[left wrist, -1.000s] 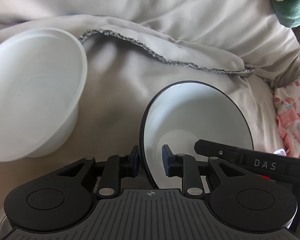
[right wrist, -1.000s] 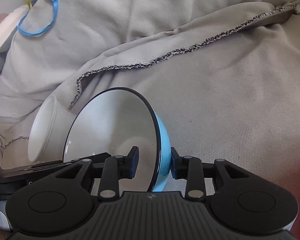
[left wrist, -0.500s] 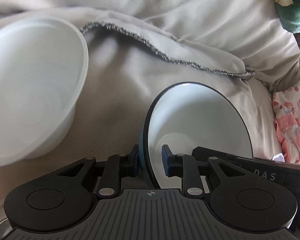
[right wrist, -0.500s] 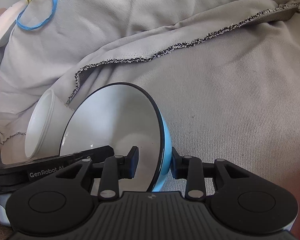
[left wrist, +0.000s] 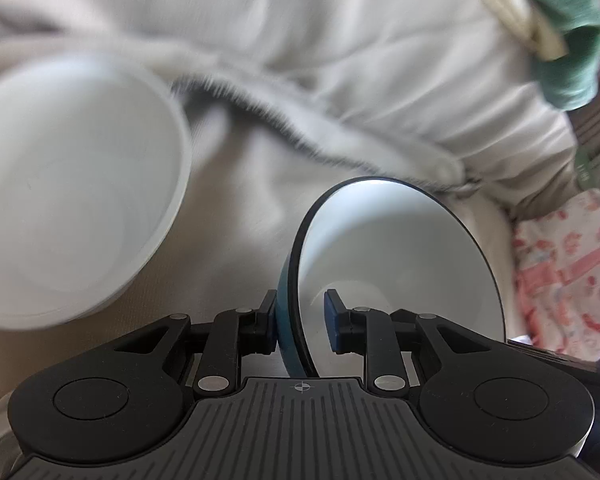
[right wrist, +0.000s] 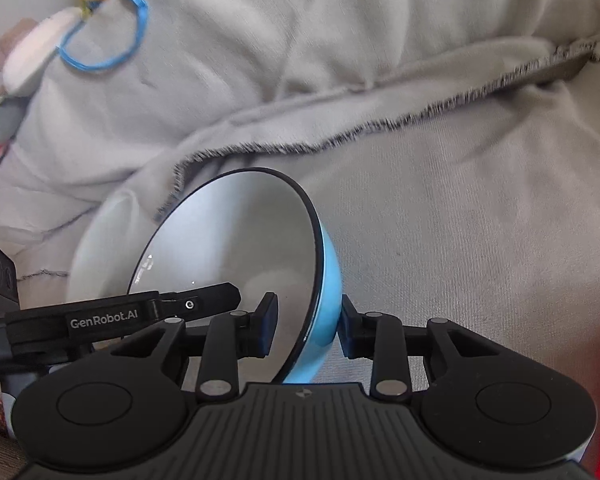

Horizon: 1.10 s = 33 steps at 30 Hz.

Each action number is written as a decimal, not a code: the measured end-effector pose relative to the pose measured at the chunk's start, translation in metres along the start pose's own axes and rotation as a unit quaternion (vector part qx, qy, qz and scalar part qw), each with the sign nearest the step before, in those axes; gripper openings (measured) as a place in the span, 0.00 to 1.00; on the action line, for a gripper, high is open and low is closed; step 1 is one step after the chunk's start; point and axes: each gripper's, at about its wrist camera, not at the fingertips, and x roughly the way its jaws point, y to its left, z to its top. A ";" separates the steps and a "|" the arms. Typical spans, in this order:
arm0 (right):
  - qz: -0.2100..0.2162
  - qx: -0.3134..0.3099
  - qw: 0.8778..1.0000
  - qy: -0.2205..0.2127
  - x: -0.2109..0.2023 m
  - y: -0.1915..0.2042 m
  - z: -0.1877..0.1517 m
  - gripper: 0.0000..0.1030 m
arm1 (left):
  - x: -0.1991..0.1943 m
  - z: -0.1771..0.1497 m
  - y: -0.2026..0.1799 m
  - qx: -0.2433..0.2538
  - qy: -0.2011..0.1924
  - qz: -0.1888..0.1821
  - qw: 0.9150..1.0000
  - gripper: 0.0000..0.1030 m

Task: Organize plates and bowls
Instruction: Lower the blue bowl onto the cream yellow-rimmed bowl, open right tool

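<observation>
A blue bowl with a white inside and dark rim [left wrist: 396, 264] is held on edge between both grippers. My left gripper [left wrist: 302, 322] is shut on its rim, one finger outside and one inside. My right gripper [right wrist: 306, 330] is shut on the same blue bowl [right wrist: 236, 248] at the opposite rim. The left gripper's finger [right wrist: 196, 304] shows in the right wrist view. A larger white bowl [left wrist: 72, 188] lies tilted on the cloth to the left, blurred; it also shows behind the blue bowl in the right wrist view [right wrist: 100, 248].
Grey blanket with a dark frayed hem [left wrist: 308, 144] covers the surface in folds. A green cloth [left wrist: 568, 52] and pink floral fabric [left wrist: 568, 272] lie at the right. A blue loop with a yellow toy [right wrist: 112, 20] lies far left in the right wrist view.
Both grippers have moved with the blue bowl toward the white bowl, which now looks larger and blurred. The grips have not changed.
</observation>
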 end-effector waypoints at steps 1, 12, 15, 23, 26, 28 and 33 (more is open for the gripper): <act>0.006 -0.006 1.000 -0.018 -0.016 0.005 0.000 0.30 | -0.012 0.000 -0.006 0.002 -0.009 -0.010 1.000 0.26; -0.007 0.017 0.998 -0.053 -0.121 -0.001 -0.052 0.31 | -0.072 -0.073 -0.071 0.056 0.026 -0.055 0.997 0.29; -0.035 0.021 0.998 -0.040 -0.121 -0.009 -0.072 0.31 | -0.063 -0.100 -0.066 0.054 0.055 -0.048 0.996 0.29; -0.058 0.034 0.998 -0.010 -0.100 -0.019 -0.102 0.31 | -0.051 -0.114 -0.056 0.069 0.048 0.000 0.996 0.29; -0.068 0.034 0.997 -0.018 -0.097 -0.023 -0.103 0.31 | -0.050 -0.114 -0.057 0.078 0.045 -0.008 0.996 0.29; -0.064 0.036 0.997 -0.022 -0.098 -0.025 -0.103 0.31 | -0.049 -0.115 -0.057 0.082 0.044 -0.010 0.996 0.28; -0.062 0.033 0.997 -0.034 -0.099 -0.025 -0.105 0.31 | -0.058 -0.112 -0.058 0.095 0.032 -0.006 0.995 0.28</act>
